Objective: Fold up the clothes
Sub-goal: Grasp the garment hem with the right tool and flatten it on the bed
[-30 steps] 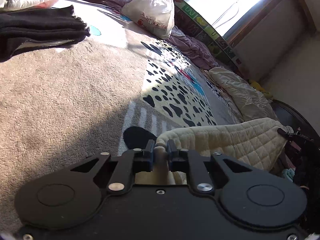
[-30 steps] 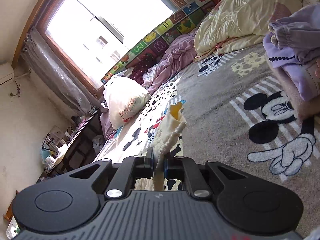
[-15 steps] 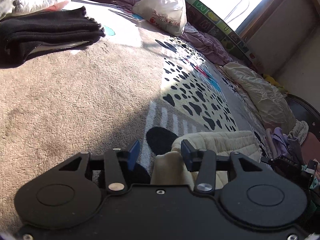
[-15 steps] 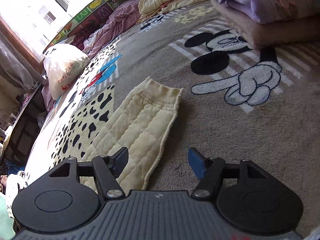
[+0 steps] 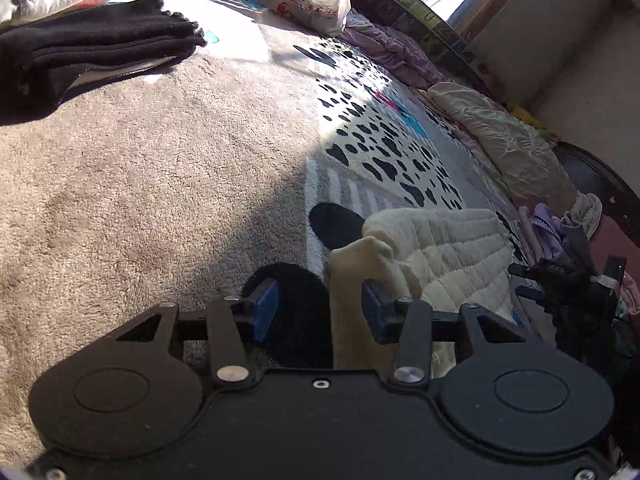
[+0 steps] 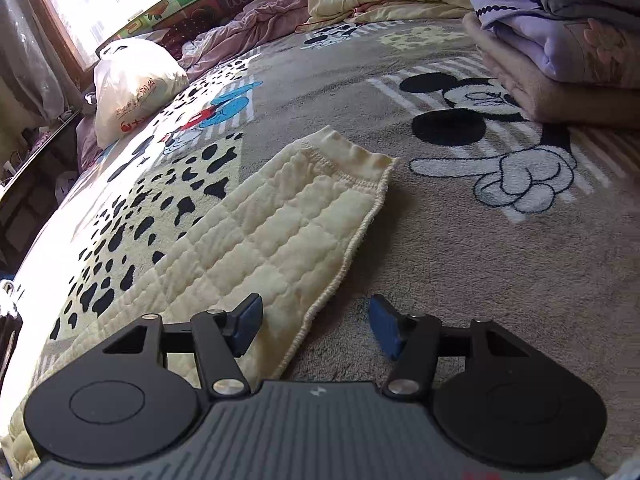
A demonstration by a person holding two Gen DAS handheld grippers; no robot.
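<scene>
Sunlit bed blanket [image 6: 460, 264] carries cream quilted pants [image 6: 256, 240]; both grippers [image 5: 318, 308] [image 6: 316, 326] spread, so regrip its near edge squarely.

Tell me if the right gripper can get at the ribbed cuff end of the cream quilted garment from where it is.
Probably yes. The right gripper is open, and the cream quilted garment lies flat on the cartoon-print blanket ahead, with nothing over its ribbed cuff.

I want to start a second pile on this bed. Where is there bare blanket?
Bare: the tan stretch between the black folded stack and the cream quilted garment, and right of that garment below the Mickey print. Crowded: the purple-and-tan pile, the white bag.
</scene>
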